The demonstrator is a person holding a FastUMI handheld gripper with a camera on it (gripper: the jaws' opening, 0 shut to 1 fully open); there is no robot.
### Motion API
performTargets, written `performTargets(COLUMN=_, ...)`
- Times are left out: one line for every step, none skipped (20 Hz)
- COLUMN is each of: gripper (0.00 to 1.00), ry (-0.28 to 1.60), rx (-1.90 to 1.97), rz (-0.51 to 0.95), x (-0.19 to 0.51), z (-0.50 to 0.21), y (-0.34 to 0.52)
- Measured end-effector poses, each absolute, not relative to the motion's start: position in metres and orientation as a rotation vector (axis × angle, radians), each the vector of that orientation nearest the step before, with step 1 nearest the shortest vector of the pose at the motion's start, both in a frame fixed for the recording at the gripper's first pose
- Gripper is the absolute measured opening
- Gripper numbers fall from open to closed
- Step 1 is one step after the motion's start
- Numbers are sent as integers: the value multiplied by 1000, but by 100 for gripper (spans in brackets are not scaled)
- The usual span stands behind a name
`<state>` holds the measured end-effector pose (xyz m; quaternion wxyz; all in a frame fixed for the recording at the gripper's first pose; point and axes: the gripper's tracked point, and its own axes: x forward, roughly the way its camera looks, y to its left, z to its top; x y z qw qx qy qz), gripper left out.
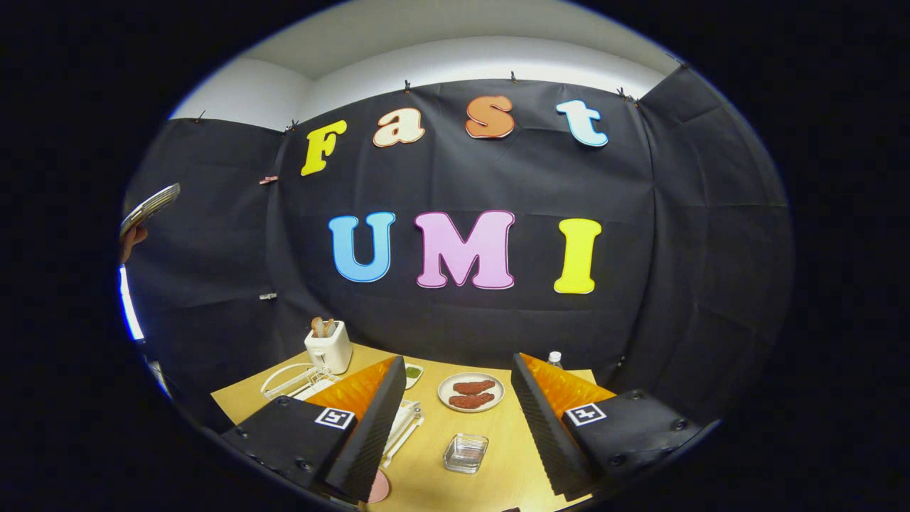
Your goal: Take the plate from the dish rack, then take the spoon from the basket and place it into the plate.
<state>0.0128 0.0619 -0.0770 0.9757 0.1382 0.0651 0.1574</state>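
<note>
A: Report the state of the hand-held gripper (455, 427).

B: Wide open. The two fingers (373, 427) stand well apart with nothing between them — they grip nothing. The unit is raised above the table (426, 483) and looks toward the booth's black cloth wall.

A: Location of the plate?

B: The table carries a white plate (470, 392) holding two reddish-brown pieces of food. It lies beyond the fingertips, roughly centred in the gap between them. Whether this is the task's plate cannot be told.

A: And the dish rack?

B: A white wire dish rack (298, 377) sits behind the left finger, partly hidden by it. Its contents cannot be made out.

A: Spoon and basket?

B: Neither can be identified with certainty. A white framed item (405, 419) lies just beside the left finger's inner edge; its type cannot be told.

A: Other items on the table?

B: A clear square glass dish (466, 453) lies between the fingers, nearer than the plate. A white toaster (328, 346) with slices in its slots stands at the far left corner. A small green-filled dish (413, 372) lies left of the plate. A bottle cap (554, 358) shows behind the right finger. A pink round object (379, 488) lies beside the left finger's base.

A: Anything off the table?

B: A person's hand (132, 240) at far left holds a ribbed round disc (149, 207) up on a tilt — high above the table.
</note>
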Motion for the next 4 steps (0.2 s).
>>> performTargets(gripper=91, ry=129, rx=276, rz=319, x=12, z=-78, y=62)
performTargets(gripper=91, ry=127, rx=274, rz=323, x=11, z=-78, y=61)
performTargets(gripper=91, ry=125, rx=273, rz=326, x=12, z=-79, y=61)
performTargets(gripper=92, ry=126, rx=273, rz=328, x=11, z=-80, y=61)
